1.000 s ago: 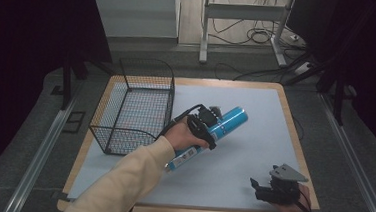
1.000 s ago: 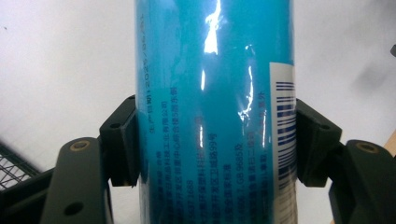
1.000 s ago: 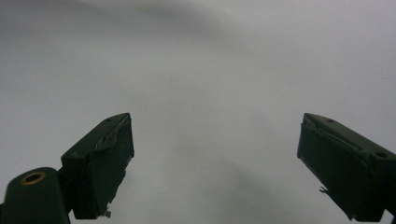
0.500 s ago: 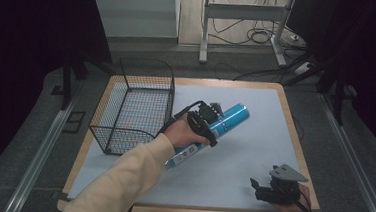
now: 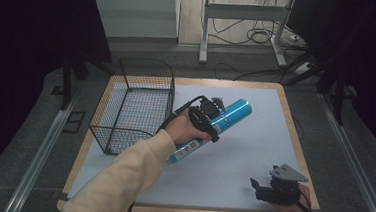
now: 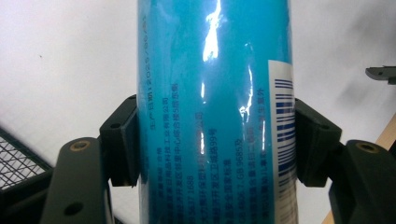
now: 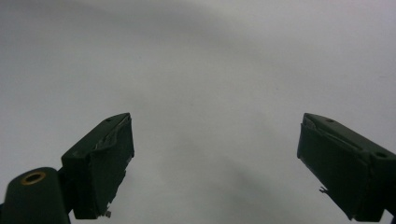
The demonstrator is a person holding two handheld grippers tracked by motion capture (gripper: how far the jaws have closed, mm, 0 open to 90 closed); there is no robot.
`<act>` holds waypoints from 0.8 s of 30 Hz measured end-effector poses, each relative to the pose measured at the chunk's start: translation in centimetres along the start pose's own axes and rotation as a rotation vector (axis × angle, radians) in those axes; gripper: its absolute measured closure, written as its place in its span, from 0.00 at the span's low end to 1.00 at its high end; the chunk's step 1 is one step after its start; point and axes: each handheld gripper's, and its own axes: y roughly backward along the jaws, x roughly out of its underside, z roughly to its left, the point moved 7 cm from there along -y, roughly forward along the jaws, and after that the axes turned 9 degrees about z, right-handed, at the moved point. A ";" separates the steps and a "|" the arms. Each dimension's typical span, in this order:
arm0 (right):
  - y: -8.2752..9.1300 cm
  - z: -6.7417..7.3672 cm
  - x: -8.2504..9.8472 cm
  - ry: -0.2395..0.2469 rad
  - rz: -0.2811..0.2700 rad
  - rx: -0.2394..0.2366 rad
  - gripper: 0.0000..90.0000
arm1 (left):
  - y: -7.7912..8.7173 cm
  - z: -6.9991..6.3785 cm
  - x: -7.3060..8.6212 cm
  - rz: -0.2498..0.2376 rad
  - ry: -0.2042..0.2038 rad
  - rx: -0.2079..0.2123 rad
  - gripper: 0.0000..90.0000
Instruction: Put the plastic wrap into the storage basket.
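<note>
The left gripper point(image 5: 214, 113) is clamped on the blue can point(image 5: 223, 119); in the left gripper view its two black jaws press flat against the can's point(image 6: 215, 112) opposite sides, with the printed text and a barcode label between them. The can slants across the white mat point(image 5: 242, 160), its capped end up and right toward the far side of the table, its lower end hidden behind the left hand point(image 5: 186, 131). Against the picture from a second ago, the can and the left hand have barely shifted: the can sits a shade nearer the wire basket point(image 5: 133, 107) and a touch higher in the high view, and its tilt looks the same. The grip has not changed.

The basket stands just left of the hand, on the mat's left part, in the same spot as before. Whether the can touches the mat cannot be told from the high view.

The right gripper point(image 5: 265, 187) rests near the mat's near right corner, well apart from the can, where it was a second ago. In the right gripper view its jaws point(image 7: 215, 154) stand wide apart with nothing between them, just bare mat.
</note>
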 end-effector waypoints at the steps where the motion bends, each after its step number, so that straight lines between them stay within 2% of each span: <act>1: 0.0 0.0 0.0 -0.001 0.000 -0.001 0.13 | 0.1 0.0 0.0 0.000 0.004 -0.001 0.35; 10: 0.0 -0.1 0.0 -0.002 0.001 0.000 0.13 | 1.2 1.0 -0.7 -0.017 0.015 -0.012 0.35; 24: 0.0 -0.2 0.0 -0.003 -0.006 0.007 0.13 | 3.3 3.6 -1.5 -0.052 0.050 -0.047 0.35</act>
